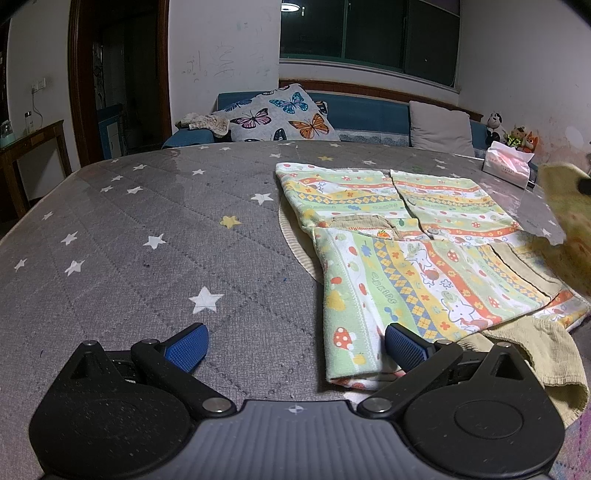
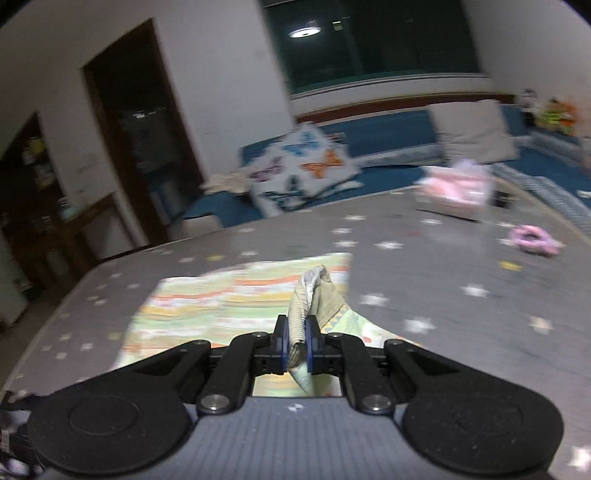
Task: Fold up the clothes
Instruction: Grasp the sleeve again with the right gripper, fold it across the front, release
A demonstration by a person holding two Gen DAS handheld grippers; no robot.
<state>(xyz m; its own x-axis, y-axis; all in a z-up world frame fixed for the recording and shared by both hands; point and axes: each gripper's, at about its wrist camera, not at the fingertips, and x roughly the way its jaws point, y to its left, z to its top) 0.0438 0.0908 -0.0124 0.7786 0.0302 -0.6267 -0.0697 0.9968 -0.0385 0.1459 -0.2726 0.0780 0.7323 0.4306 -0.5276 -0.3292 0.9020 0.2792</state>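
Star-print bench (image 1: 147, 229) carries the shirt (image 1: 424, 266), printed "Kids"; my left fingers (image 1: 295, 347) gape empty, my right fingers (image 2: 295, 347) pinch its hem.

Grey star-print mattress cover (image 1: 147, 221), striped green-yellow-orange cartoon garment (image 1: 424, 266), blue-padded hand-held gripper (image 1: 295, 347), butterfly pillow (image 1: 280, 118)

Dim ceiling lamp (image 2: 304, 33) lighting; right view motion-blurred; fisheye-curved edges.

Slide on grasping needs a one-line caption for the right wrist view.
Right gripper pinches a lifted edge of the patterned garment above the star-print table cover.
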